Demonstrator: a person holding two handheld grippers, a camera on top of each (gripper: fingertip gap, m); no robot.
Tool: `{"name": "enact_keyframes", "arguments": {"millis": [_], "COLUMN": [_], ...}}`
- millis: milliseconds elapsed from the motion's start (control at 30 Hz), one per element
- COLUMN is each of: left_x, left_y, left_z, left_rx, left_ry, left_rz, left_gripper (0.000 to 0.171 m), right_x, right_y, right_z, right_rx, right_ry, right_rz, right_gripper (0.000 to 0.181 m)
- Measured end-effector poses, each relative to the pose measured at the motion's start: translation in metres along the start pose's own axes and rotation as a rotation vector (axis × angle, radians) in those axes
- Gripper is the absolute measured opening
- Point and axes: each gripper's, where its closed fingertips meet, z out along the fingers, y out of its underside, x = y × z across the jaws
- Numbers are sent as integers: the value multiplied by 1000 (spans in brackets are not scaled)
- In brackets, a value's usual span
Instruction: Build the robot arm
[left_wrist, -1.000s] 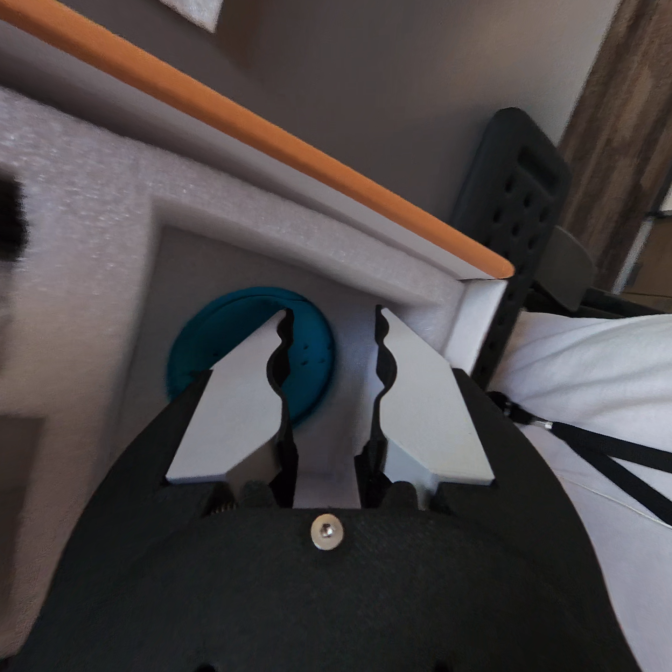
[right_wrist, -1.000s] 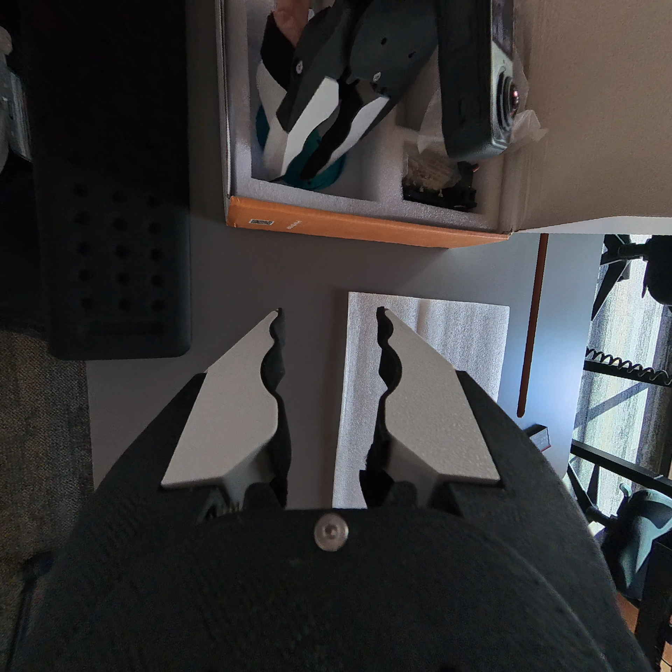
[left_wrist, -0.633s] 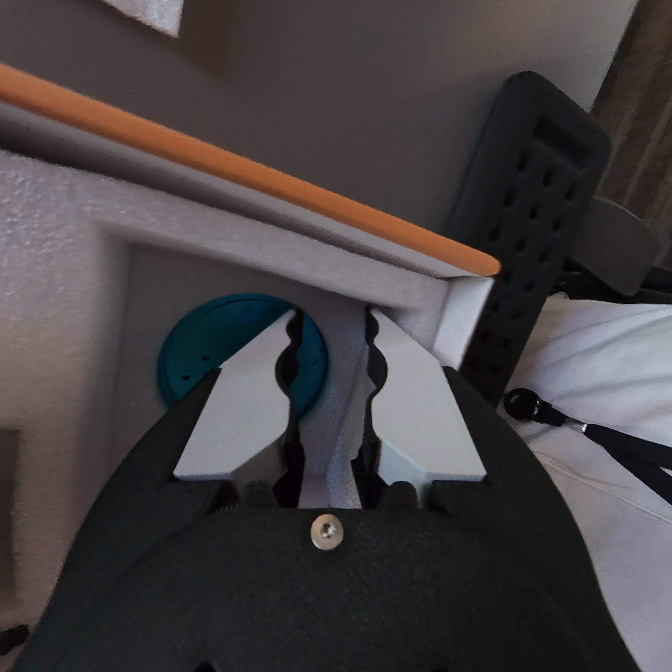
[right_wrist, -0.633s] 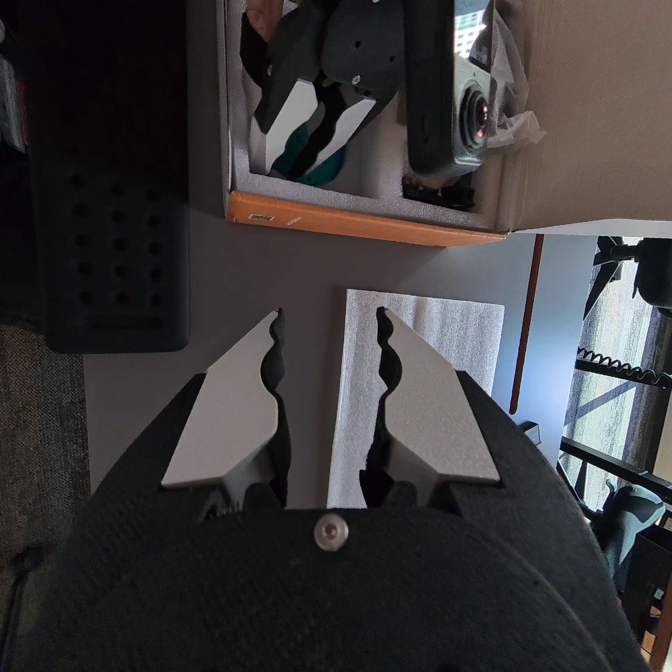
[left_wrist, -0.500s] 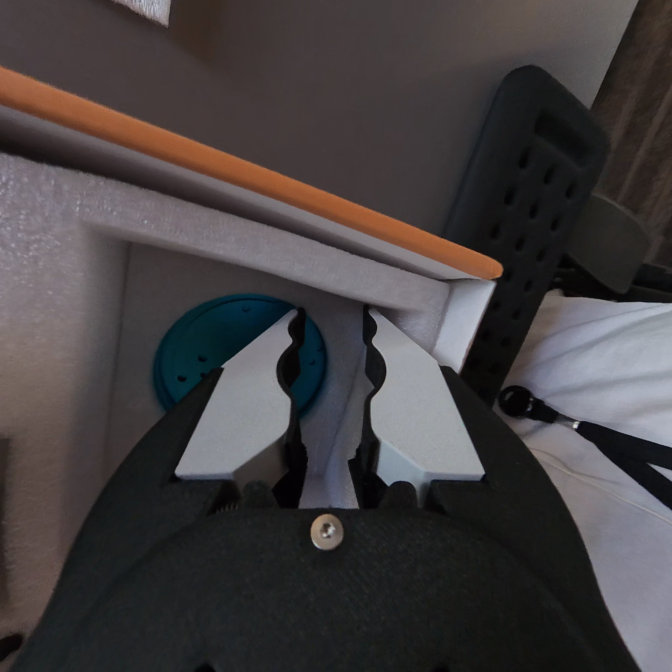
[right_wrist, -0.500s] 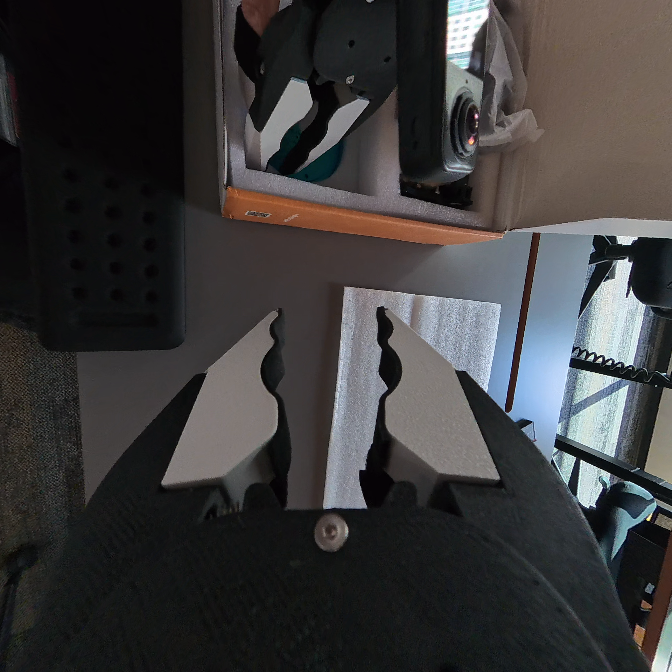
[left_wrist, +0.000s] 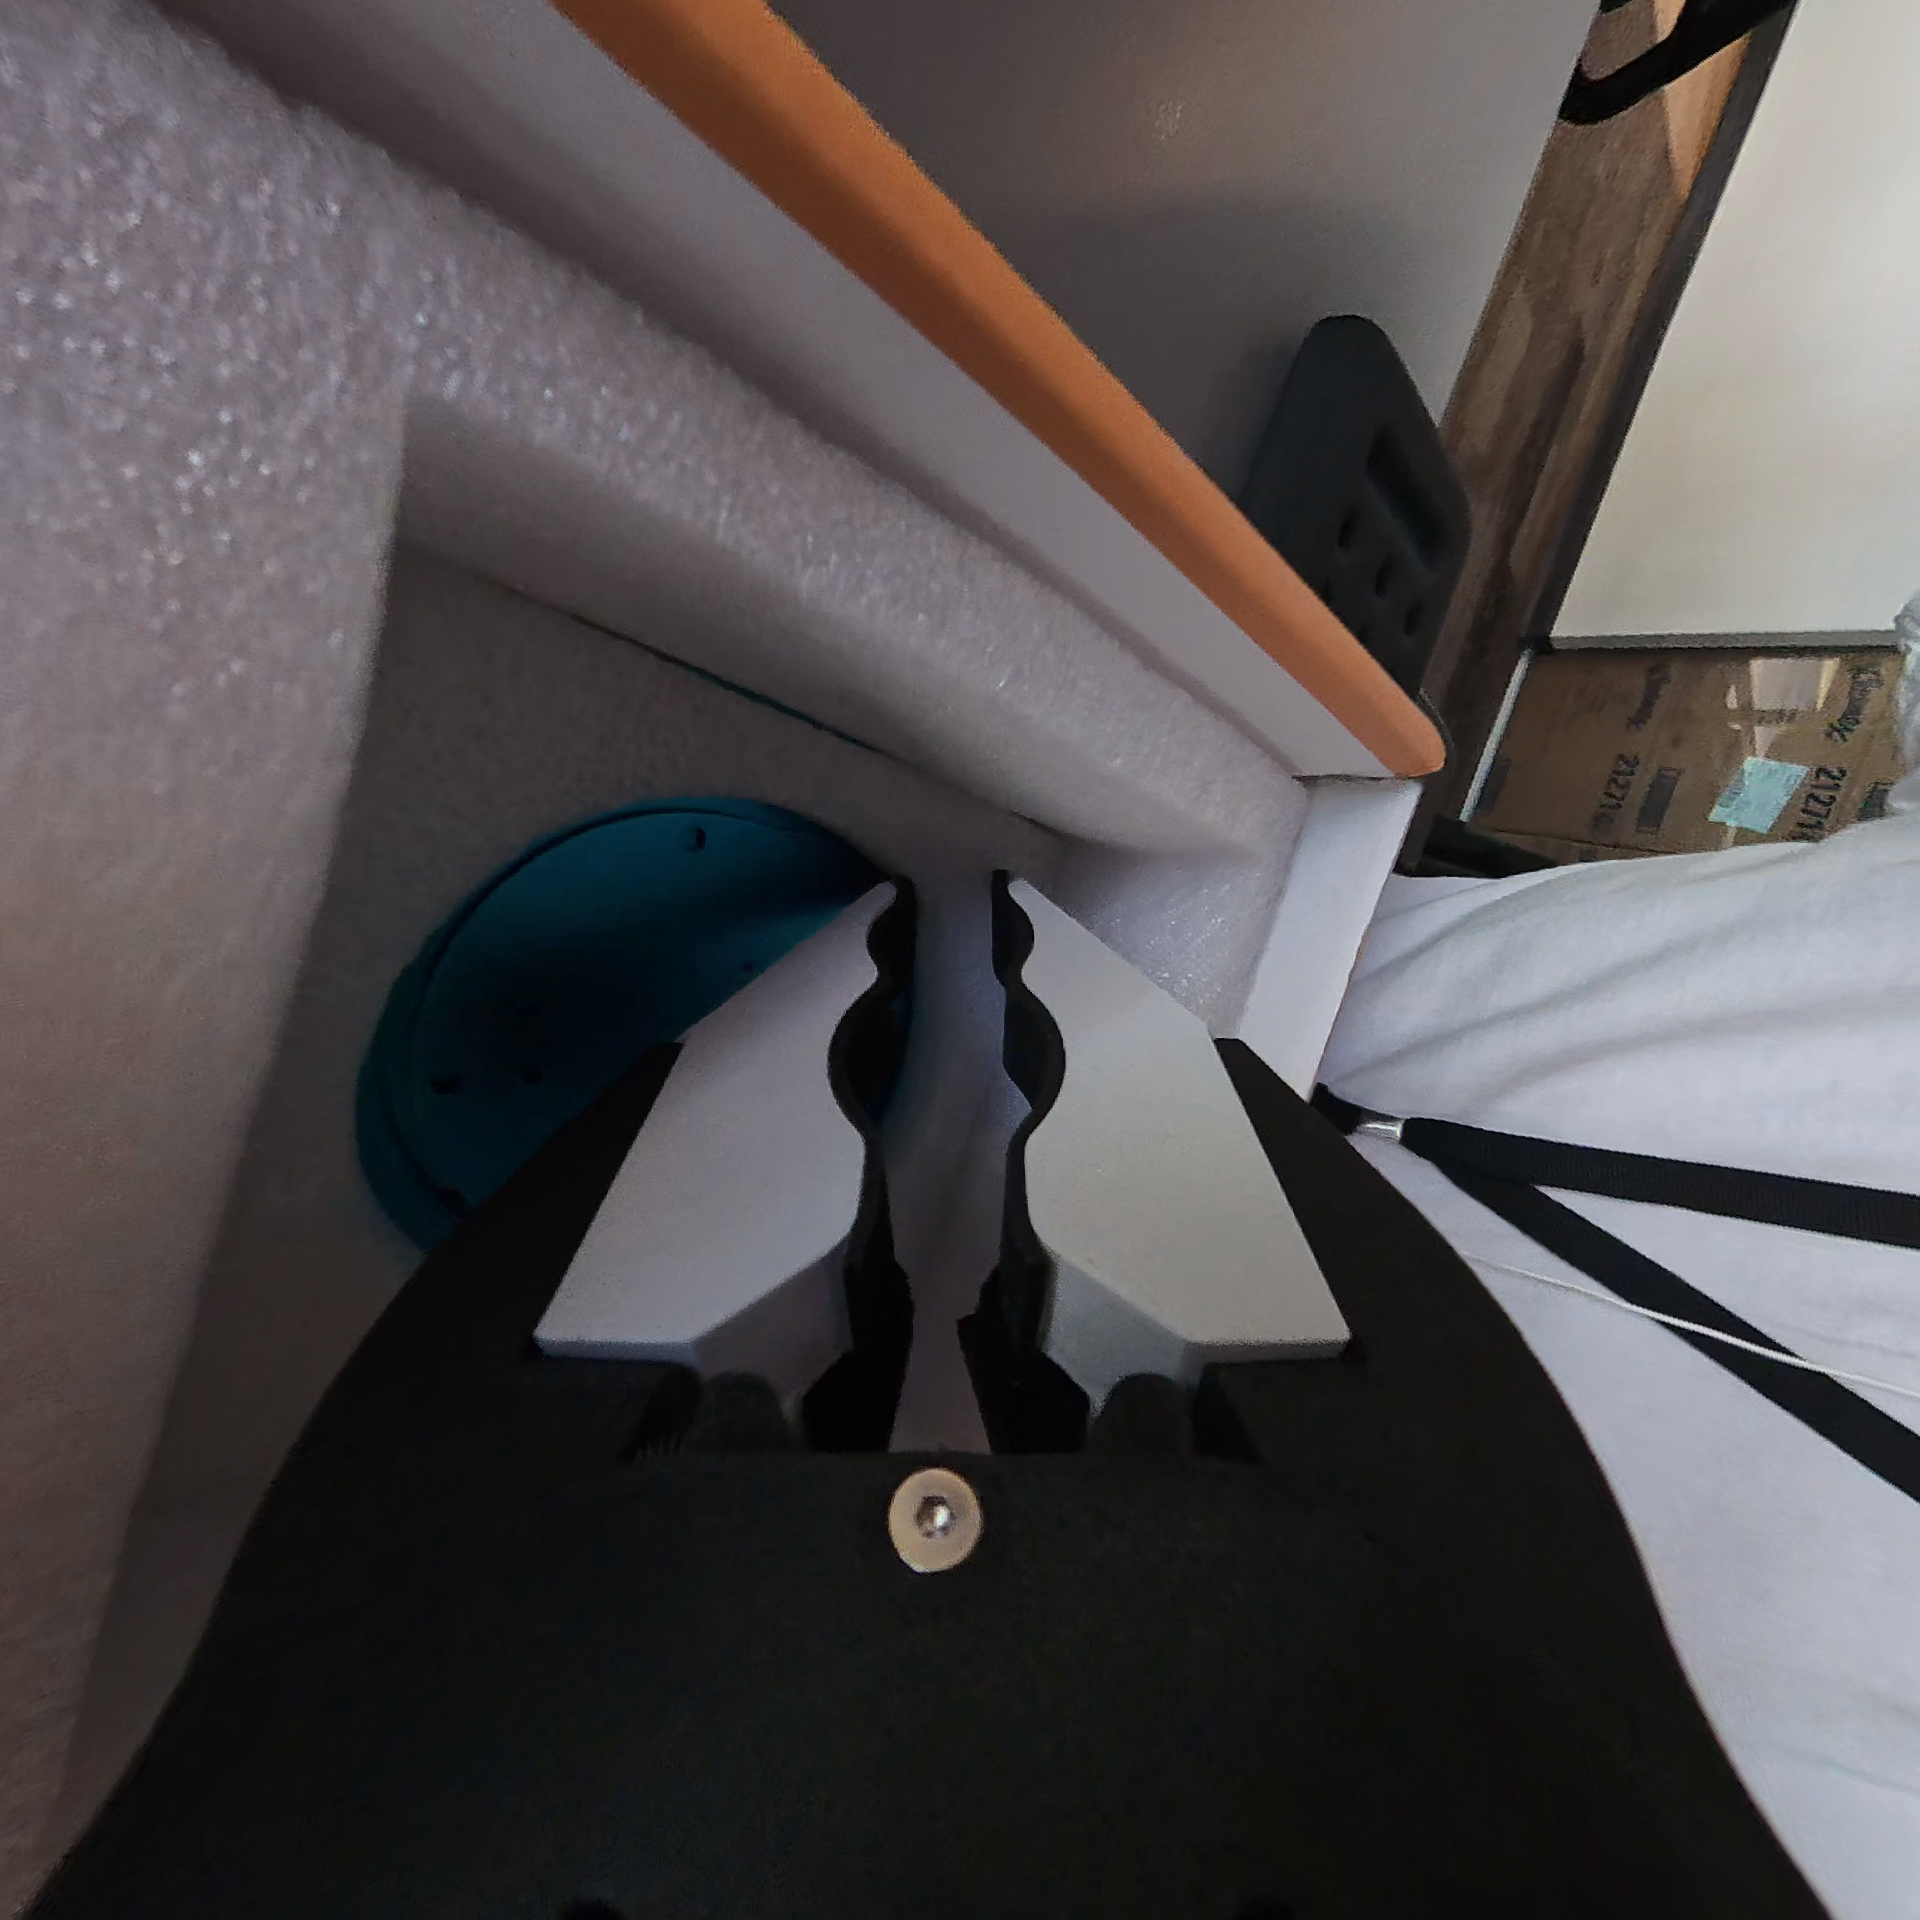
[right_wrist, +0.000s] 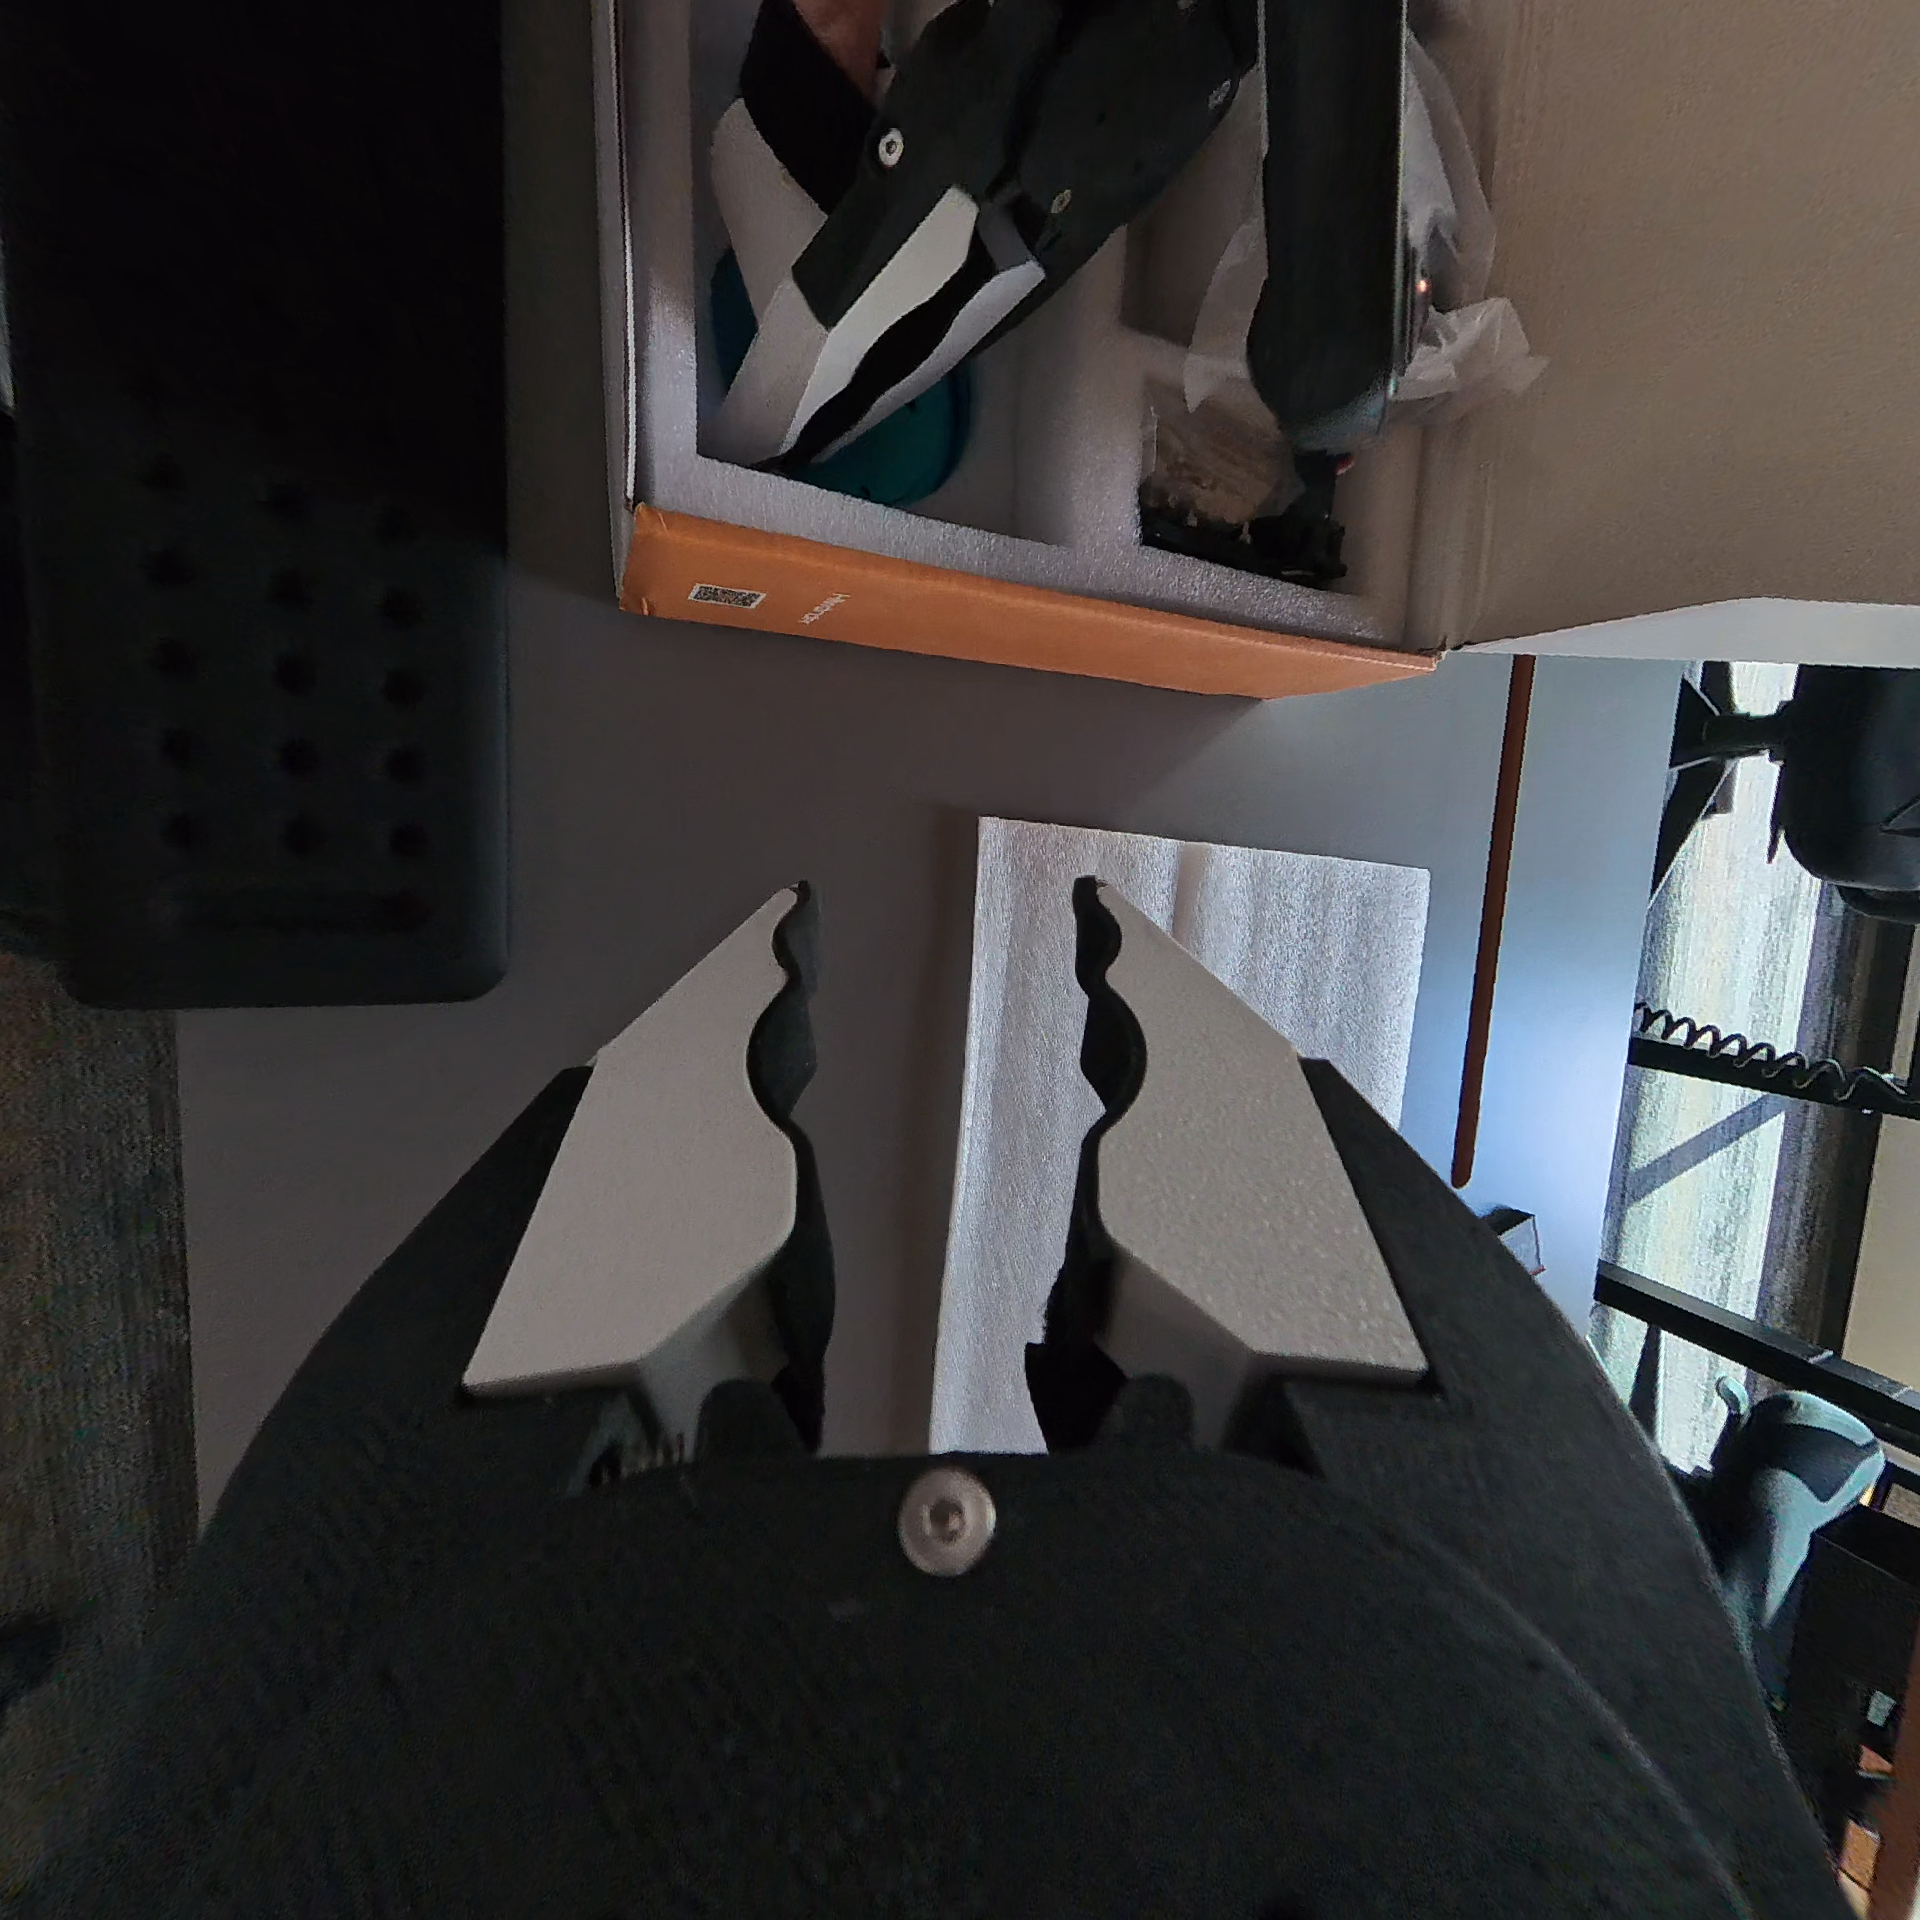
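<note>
The left hand-held gripper (left_wrist: 945, 883), jaws narrowed to a slim gap, has pushed deeper into the box (left_wrist: 997, 312) beside the teal disc (left_wrist: 582, 987); the right hand-held gripper (right_wrist: 940, 888) hovers apart over the surface (right_wrist: 727, 748).

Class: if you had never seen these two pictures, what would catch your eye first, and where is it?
Probably the left gripper, reaching into the foam-lined box beside a teal disc, jaws nearly closed with nothing visibly gripped. Next, the right gripper, open above a grey table and a white foam sheet.

Each tool (right_wrist: 940, 894) is matte black with white wedge fingers (right_wrist: 665, 1195) and a silver screw (right_wrist: 945, 1525).
</note>
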Motion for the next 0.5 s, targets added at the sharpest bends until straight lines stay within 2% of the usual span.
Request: {"name": "enact_keyframes", "arguments": {"millis": [333, 400, 500], "left_x": [5, 8, 13], "left_y": [-1, -2, -2], "left_z": [-14, -20, -27], "left_rx": [74, 99, 137], "left_ry": [17, 40, 83], "left_rz": [70, 72, 72], "left_gripper": [5, 4, 4], "right_x": [-13, -16, -17], "right_y": [-5, -15, -45], "right_z": [20, 25, 33], "right_rx": [18, 66, 230], "right_ry": [-58, -87, -144], "right_rz": [-5, 2, 74], "right_gripper": [49, 49, 49]}}
